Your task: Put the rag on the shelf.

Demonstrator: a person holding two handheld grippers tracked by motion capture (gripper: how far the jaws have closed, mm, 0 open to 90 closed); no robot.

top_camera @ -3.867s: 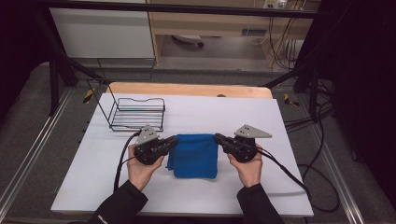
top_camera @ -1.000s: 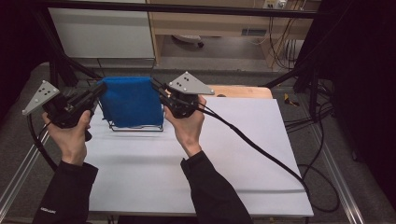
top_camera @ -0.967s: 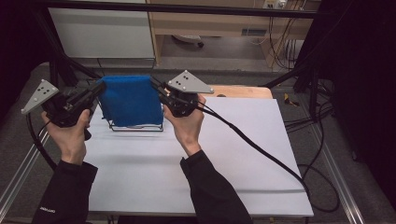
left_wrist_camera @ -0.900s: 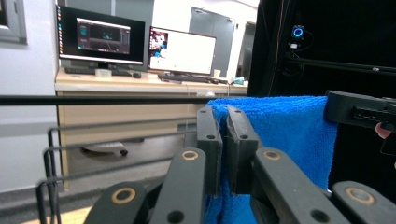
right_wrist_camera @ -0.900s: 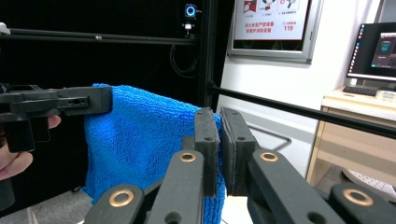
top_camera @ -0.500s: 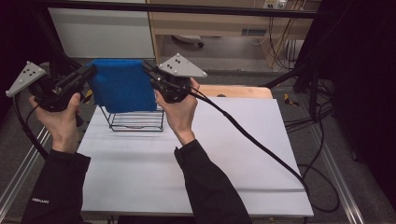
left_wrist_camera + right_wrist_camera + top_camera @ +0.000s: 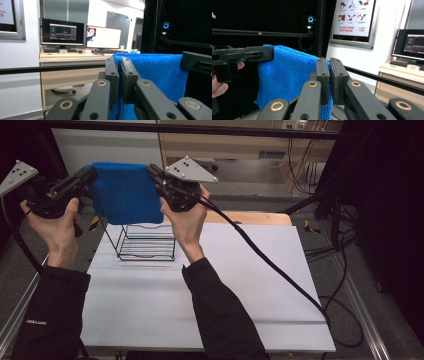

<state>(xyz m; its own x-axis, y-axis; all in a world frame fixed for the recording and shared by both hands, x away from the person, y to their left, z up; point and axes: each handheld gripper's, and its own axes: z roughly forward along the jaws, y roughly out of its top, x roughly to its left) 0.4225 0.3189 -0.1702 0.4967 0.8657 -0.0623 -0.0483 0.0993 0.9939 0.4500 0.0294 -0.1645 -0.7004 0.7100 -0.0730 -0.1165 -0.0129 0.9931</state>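
Both hands and the blue cloth [image 7: 122, 192] have risen since a second ago; the cloth now hangs clear above the wire basket [image 7: 145, 240], at far left of the white table [image 7: 240, 285]. Left gripper [image 7: 90, 172] pinches its upper left corner, jaws nearly closed. Right gripper [image 7: 152, 170] pinches the upper right corner likewise. Cloth spread flat between them.

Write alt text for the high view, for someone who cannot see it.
A person's two hands, each with a black gripper, hold a blue towel up by its top corners above a wire basket on a white table. The left gripper and right gripper are each shut on a corner, and the towel hangs flat between them.
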